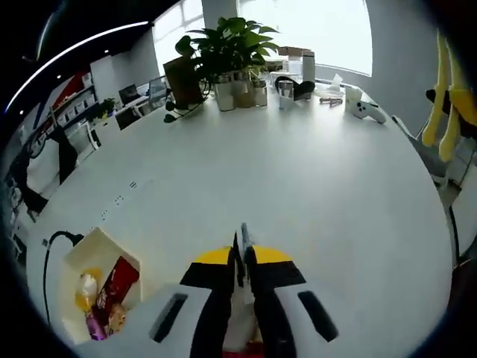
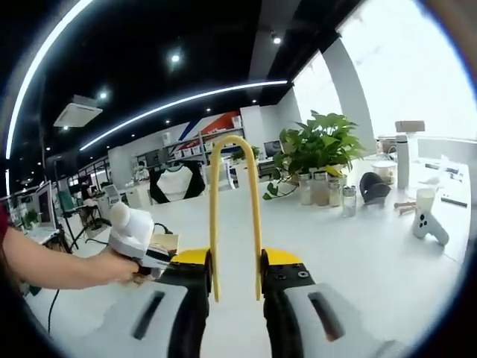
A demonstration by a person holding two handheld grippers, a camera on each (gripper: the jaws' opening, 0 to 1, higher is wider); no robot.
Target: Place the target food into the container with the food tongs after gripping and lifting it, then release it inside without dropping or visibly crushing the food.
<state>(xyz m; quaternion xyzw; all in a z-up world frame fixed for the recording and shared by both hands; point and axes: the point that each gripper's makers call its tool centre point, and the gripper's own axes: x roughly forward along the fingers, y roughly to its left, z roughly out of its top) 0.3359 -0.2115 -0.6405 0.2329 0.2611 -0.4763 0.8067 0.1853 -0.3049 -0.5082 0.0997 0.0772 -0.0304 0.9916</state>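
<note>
Right gripper view: jaws grasping yellow tongs (image 2: 235,216) (tips apart); left jaws clenched, box (image 1: 89,287) contents cropped.

The table (image 1: 298,171) is plain white, and at seven o'clock in the left gripper view a cream-white container (image 1: 93,257) holds packets in red, yellow and purple; the left gripper (image 1: 243,246) is black with yellow patches near its tips and white housing below. In the right gripper view the food tongs (image 2: 235,216) are solid yellow, rising at twelve o'clock from the right gripper (image 2: 235,280), itself black, yellow-capped and white lower down. The plant (image 1: 227,45) at eleven o'clock in the left gripper view is deep green, and a white game controller (image 2: 431,225) lies at three o'clock in the right gripper view
</note>
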